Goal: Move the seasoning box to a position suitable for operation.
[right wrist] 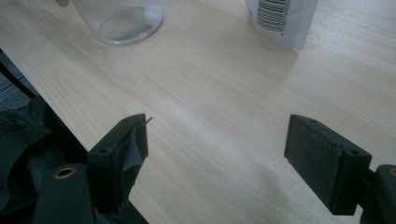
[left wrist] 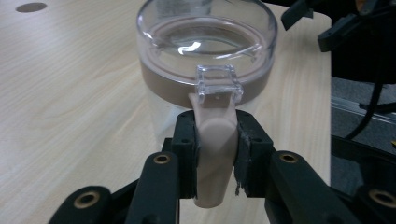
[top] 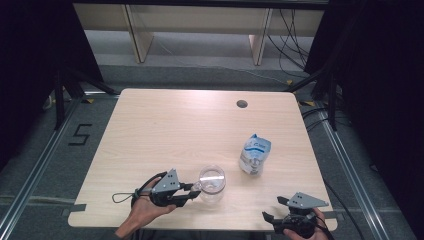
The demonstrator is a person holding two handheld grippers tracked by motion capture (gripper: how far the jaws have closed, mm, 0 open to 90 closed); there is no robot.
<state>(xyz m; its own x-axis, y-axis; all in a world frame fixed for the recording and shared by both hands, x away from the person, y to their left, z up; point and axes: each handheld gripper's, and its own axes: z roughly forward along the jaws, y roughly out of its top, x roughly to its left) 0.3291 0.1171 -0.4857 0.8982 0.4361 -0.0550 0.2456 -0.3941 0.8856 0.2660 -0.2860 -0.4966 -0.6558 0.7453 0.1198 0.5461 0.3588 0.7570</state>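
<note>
The high view looks forward and down on the whole table [top: 150, 130]. Each gripper view sits low and close (almost at tabletop height); all three share the clear jar [top: 212, 183].

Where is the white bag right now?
In the high view, the white bag stands right of centre on the table, beyond the right gripper and right of the clear jar.

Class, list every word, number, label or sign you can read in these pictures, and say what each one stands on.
"5": black mark on the grey floor, left of the table.
Blue print on the white pouch: too blurred to read.
Barcode on the white pouch, right gripper view: digits too small to read.
Clear jar, held by its beige handle in the left tongs: no text seen.
</note>
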